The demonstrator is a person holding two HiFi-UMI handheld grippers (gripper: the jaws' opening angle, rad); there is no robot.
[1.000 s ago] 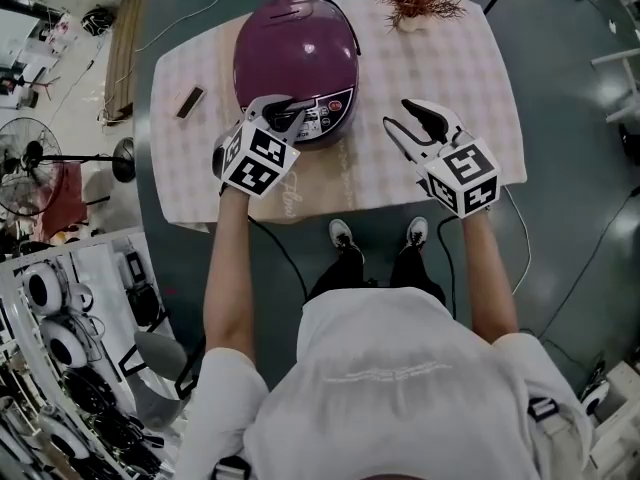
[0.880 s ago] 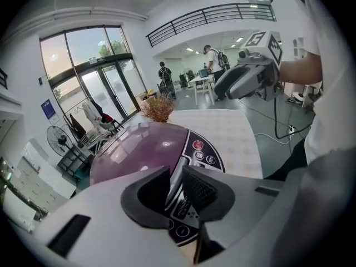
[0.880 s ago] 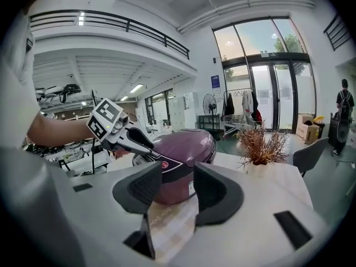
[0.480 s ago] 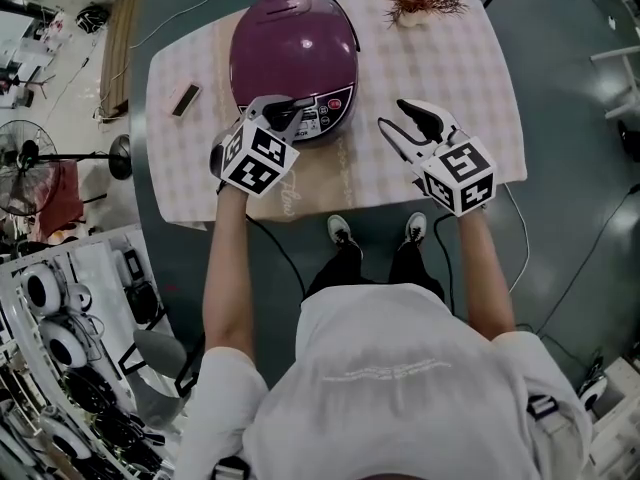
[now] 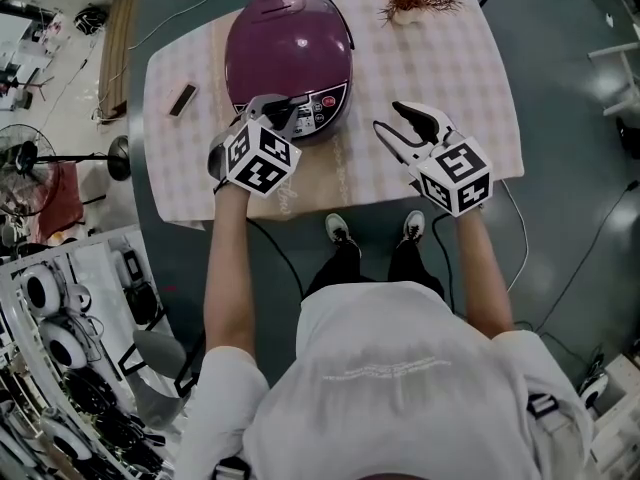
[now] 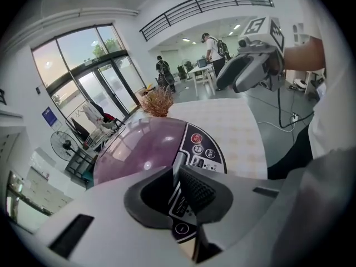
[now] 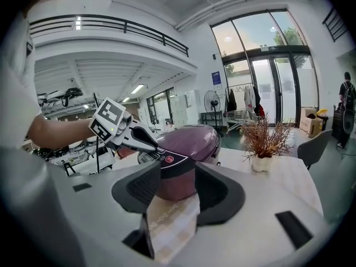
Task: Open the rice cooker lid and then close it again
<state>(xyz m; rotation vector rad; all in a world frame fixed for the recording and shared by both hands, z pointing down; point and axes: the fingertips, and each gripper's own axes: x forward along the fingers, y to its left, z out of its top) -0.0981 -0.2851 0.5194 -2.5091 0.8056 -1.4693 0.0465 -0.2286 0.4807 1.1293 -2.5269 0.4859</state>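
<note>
My left claw (image 5: pixel 284 109) sits low at the front of the cooker (image 5: pixel 290 73), tips right at its panel (image 5: pixel 322 108). Its jaws have just been closing and now stand narrow, with a thin gap left. Only the panel shows through that gap, and nothing is pinched. The cooker stands on the table (image 5: pixel 450 68) with its lid (image 5: pixel 280 33) down. My right claw (image 5: pixel 393 120) hovers over the table just right of the cooker, jaws wide and empty.

Glossy smooth plastic rice cooker lid (image 5: pixel 285 43); matt checked cloth tablecloth (image 5: pixel 450 78)
</note>
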